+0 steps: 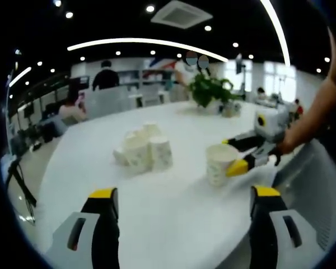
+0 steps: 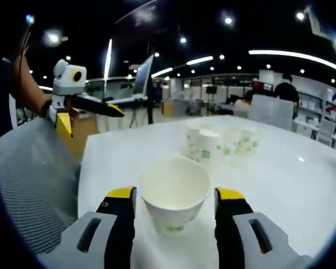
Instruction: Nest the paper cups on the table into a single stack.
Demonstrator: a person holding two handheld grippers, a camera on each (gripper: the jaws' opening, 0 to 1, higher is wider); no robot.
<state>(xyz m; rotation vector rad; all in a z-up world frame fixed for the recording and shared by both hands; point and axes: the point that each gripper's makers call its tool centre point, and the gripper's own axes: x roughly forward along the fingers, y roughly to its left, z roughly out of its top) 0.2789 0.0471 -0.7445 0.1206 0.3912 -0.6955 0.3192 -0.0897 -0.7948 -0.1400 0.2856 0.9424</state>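
A single white paper cup stands upright on the white table, and my right gripper is shut on it, one jaw close against each side. In the left gripper view the same cup sits right of centre with the right gripper straddling it from the right. A cluster of several printed paper cups stands mid-table, further out than the held cup. My left gripper is open over bare table with nothing between its fingers. In the right gripper view a hand holds the left gripper up at the upper left.
A potted plant stands at the table's far end. A grey mesh chair sits by the table's near edge. People sit and stand at desks in the background. An open laptop is past the table's left corner.
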